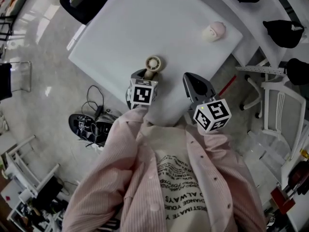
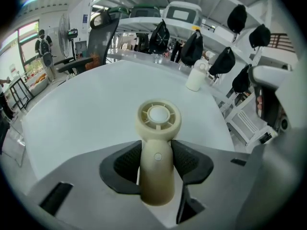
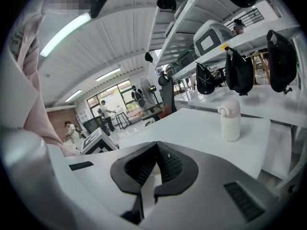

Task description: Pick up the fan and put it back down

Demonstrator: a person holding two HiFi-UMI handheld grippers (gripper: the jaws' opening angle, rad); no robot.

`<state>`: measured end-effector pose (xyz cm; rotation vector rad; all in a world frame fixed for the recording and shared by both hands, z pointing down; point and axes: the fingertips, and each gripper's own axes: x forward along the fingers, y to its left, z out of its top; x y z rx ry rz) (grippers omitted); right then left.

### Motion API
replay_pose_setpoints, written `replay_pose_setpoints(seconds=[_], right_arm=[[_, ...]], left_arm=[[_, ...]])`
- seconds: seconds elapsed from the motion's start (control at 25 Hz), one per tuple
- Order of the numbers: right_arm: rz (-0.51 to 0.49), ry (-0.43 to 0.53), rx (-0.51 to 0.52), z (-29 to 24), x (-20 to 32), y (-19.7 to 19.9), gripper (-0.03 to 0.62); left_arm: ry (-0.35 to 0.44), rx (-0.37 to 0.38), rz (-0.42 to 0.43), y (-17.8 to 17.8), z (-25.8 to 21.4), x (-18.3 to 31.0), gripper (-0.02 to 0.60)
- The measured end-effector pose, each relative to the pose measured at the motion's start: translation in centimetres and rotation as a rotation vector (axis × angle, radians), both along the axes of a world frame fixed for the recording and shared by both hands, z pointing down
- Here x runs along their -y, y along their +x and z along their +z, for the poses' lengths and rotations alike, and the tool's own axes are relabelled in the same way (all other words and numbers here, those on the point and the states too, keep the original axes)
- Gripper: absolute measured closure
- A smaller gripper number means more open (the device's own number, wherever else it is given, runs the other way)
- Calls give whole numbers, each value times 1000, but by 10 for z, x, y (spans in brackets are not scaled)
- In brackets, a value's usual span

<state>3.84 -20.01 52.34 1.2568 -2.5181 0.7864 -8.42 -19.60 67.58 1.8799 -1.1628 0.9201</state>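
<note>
Your left gripper [image 2: 157, 152] — pads pinching the cream fan [image 2: 159, 115] by its handle, over the white table [image 1: 145, 28] near its front edge. Your right gripper [image 3: 156, 152] — jaws pressed together, nothing between.

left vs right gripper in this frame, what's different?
The left gripper is clamped on the fan by its handle. The right gripper is shut with nothing between its jaws. The left gripper tilts steeply down toward the table, while the right gripper sits nearer level. Shared: both are at the table's near edge.
</note>
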Motion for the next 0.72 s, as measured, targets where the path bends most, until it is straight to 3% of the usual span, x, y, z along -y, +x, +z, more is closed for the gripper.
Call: replay_pose_setpoints(seconds=[0.4, 0.72], right_arm=[[-3, -3, 3, 1, 3, 1, 594], [-16, -8, 7, 3, 4, 1, 594]], left_arm=[[-24, 52, 22, 1, 6, -6, 396], [3, 102, 39, 4, 9, -6, 396]])
